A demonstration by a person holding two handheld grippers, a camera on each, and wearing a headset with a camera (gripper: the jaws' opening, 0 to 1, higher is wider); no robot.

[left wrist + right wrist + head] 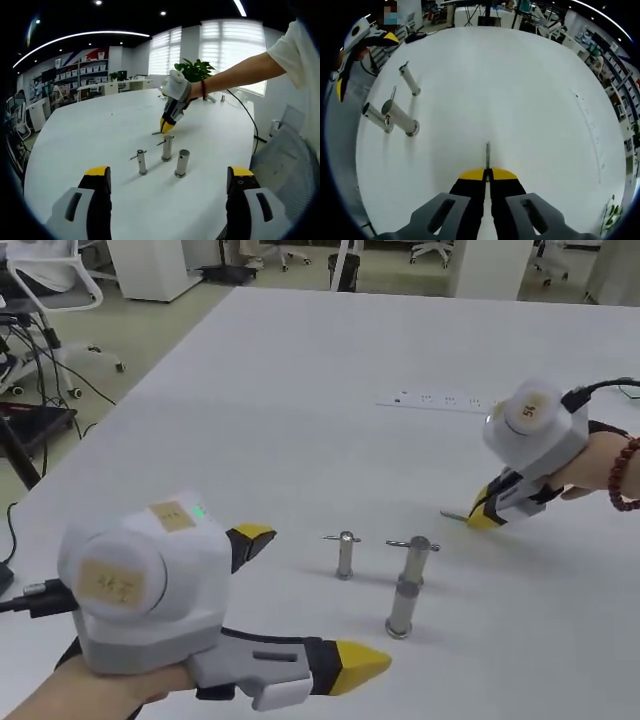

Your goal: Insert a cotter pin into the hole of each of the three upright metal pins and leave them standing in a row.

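Fingers, head view: the left gripper (pixel 305 599) is holding its two fingers spread wide with nothing between them, probably free to steady a pin. The right gripper (pixel 483 520) is pressing its fingers together on one cotter pin (pixel 455 513), low over the table (pixel 300 390).
Metal pins, head view: the first metal pin (pixel 345 555) and the second metal pin (pixel 417 555) are each carrying a cotter pin across the top. The third metal pin (pixel 402 608), nearest to the person, is standing with a bare top.
Left gripper view: the spread fingers are rising at both sides. The three metal pins are standing upright beyond them, more in a triangle than in a row. The right gripper is hanging farther back, well apart from the pins.
Right gripper view: the closed fingers are pinching the cotter pin by one end, so its free end is pointing forward, likely for pushing it into a hole. The metal pins are lying to the upper left, well apart.
Count: two grippers, three metal pins, three cotter pins (two seated, one held), one power strip (pixel 440 400).
Progress: two holes are looking done, the third one is waiting.
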